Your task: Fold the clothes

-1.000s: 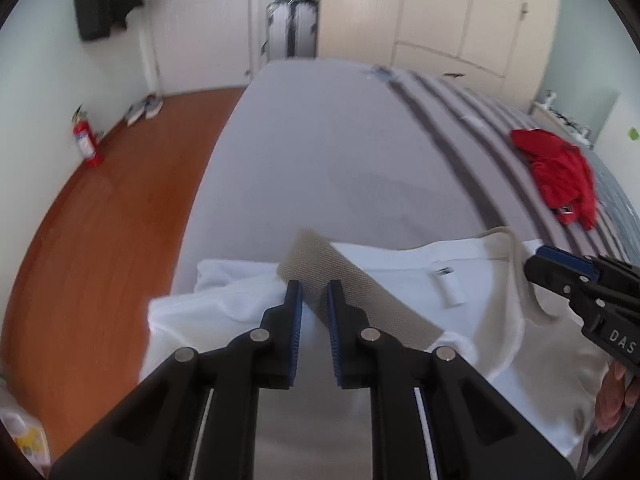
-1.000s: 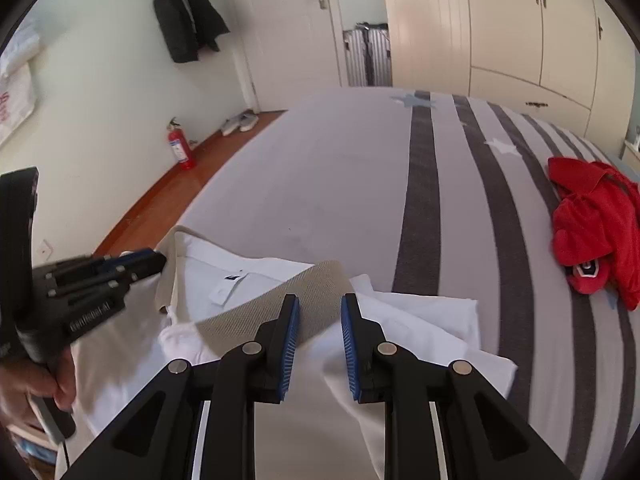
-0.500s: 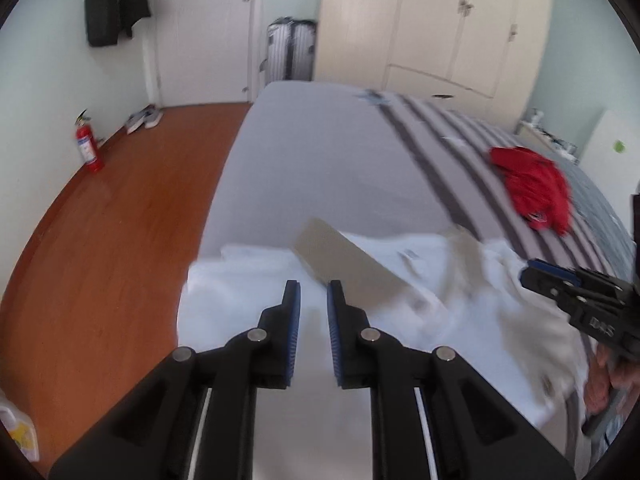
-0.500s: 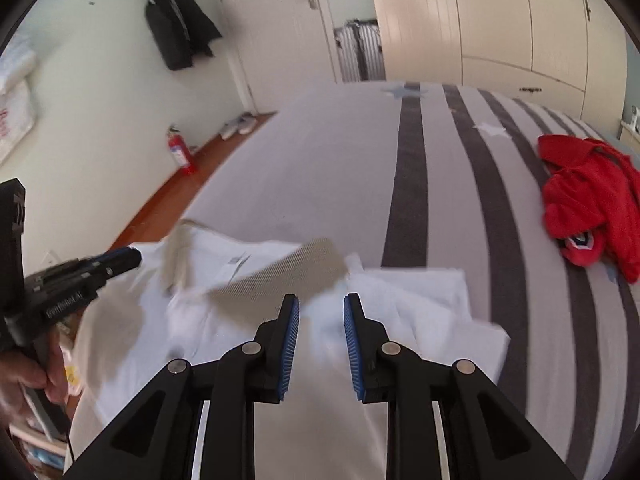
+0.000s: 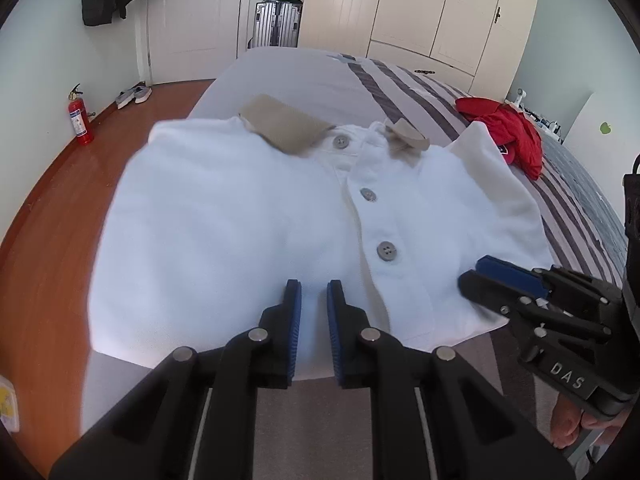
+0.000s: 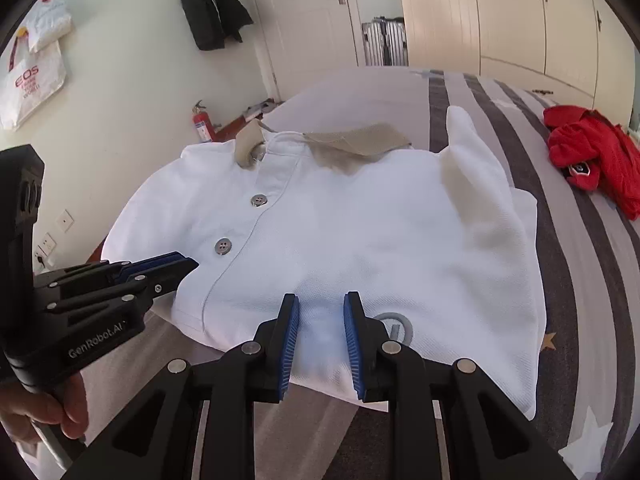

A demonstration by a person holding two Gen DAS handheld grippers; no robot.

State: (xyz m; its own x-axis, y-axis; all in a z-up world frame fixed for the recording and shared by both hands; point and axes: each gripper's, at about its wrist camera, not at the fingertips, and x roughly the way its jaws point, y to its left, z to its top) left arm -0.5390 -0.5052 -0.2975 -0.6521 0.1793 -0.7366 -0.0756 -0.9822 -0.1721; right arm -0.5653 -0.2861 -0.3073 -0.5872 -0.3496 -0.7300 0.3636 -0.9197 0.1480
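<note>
With the white polo shirt [image 5: 248, 216] lying folded, placket up, near the bed's [image 5: 288, 68] left edge, my left tongs [image 5: 313, 304] and right tongs [image 6: 320, 320], each clamped on its near hem, should lower evenly before releasing, avoiding wrinkles.

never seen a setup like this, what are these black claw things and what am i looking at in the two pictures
They are two hand-held grippers, one in each of a person's hands, each with a fisheye camera looking along its fingers. One picture is from the left gripper, the other from the right gripper. Each gripper also shows at the edge of the other's view. A white shirt lies buttoned side up on a striped bed, with a red garment further off. Both grippers sit at the shirt's near edge, jaws narrow; a grip isn't clear.
</note>
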